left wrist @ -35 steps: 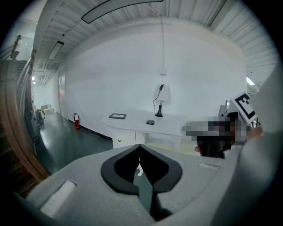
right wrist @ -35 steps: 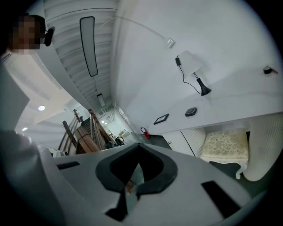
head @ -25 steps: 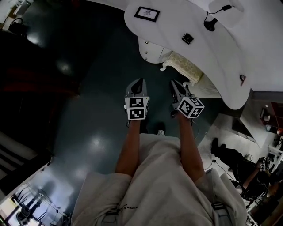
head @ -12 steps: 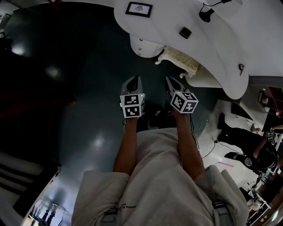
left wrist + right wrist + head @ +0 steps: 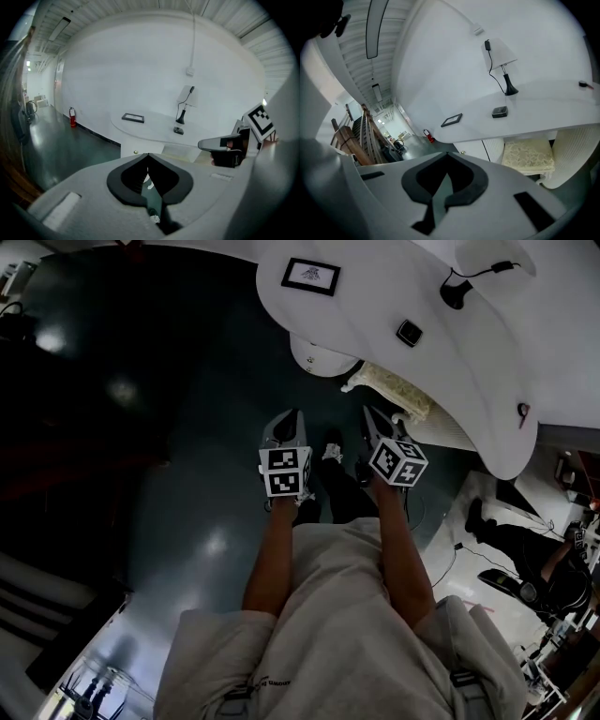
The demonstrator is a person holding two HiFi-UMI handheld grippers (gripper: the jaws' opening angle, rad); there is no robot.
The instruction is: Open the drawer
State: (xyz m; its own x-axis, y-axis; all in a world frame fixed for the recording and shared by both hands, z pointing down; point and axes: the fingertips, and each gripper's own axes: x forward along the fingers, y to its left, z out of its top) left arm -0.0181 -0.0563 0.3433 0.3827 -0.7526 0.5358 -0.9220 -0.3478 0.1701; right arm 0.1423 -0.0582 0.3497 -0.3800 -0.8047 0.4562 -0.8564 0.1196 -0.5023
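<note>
Left tongs (image 5: 289, 420): clenched, the two tips meet with nothing between them; lower centre of the left gripper view (image 5: 148, 155)
Right tongs (image 5: 375, 418): clenched too, tips together and empty (image 5: 447, 158); they also show at the right edge of the left gripper view
Both tongs: side by side at the centre of the head view, each on a bare forearm, tips toward the top of the frame, over the floor (image 5: 169, 474)
Drawer (image 5: 319, 360): in a white rounded cabinet under the desk, upper centre of the head view, above the tongs in the frame and apart from both; its small round knob shows just above the left tips (image 5: 136, 152); it looks closed
Desk (image 5: 441, 362): white, curved, across the upper right
On the desk: a dark picture frame (image 5: 311, 275) at the left end, a small black box (image 5: 409, 332) in the middle, a lamp (image 5: 499, 56) with a black foot behind it
Chair (image 5: 398, 390): white with a lace cushion, tucked under the desk just right of the drawer
Fire extinguisher (image 5: 72, 117): red, against the far wall, left of the left gripper view
</note>
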